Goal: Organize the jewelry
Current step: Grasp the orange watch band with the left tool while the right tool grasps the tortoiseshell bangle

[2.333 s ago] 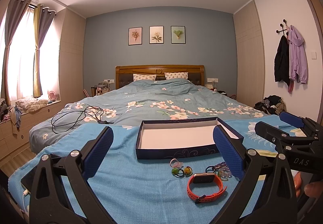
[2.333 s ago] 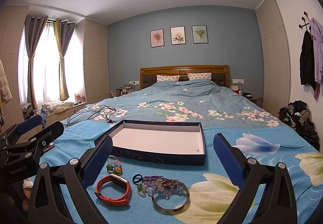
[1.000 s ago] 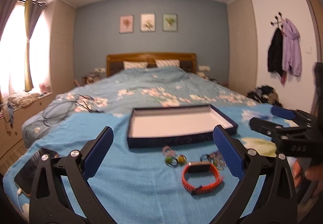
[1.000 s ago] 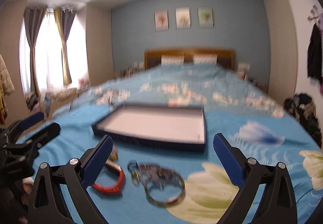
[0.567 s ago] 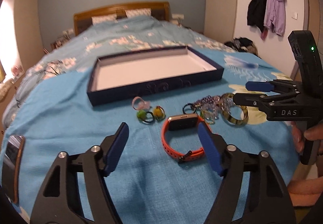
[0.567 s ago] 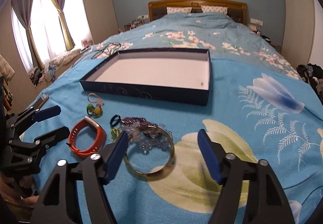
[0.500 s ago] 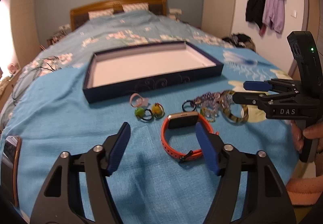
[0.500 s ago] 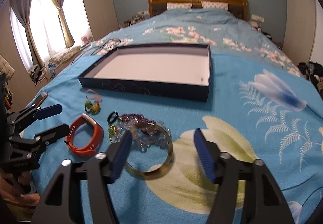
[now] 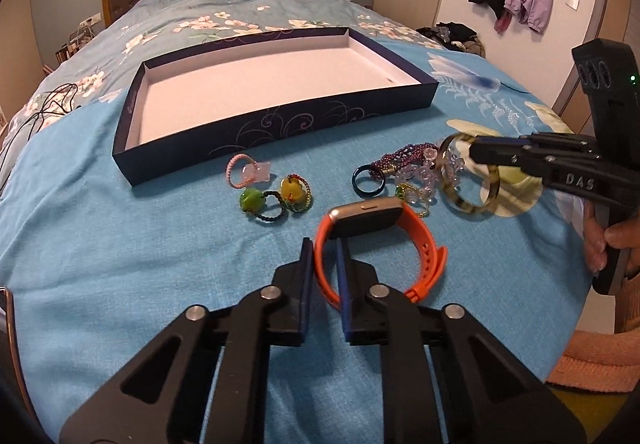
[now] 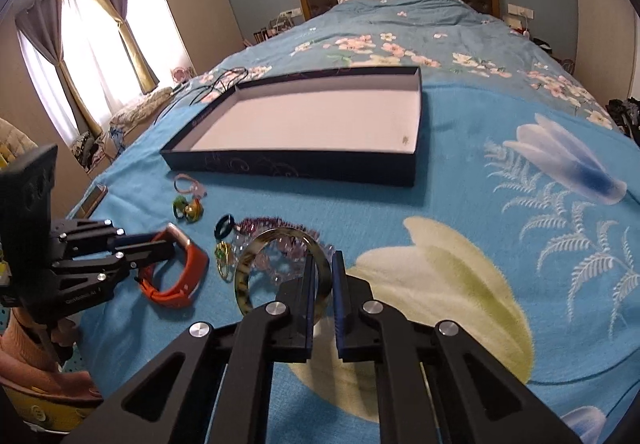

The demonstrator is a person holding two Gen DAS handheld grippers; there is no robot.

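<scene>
Both wrist views close, angled down over bed (image 9: 120, 244); share jewelry box (image 9: 280, 123).

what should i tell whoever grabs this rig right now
Left gripper: jaws have just closed on the orange watch band, still on the bedspread.
Right gripper: jaws have just closed on the mottled bangle rim.
Navy box: nothing in it, just beyond the jewelry.
Still loose: corded charms, dark ring, beaded bracelets.
Done: nothing boxed. Left: lift both pieces into the box, then the rest.
</scene>
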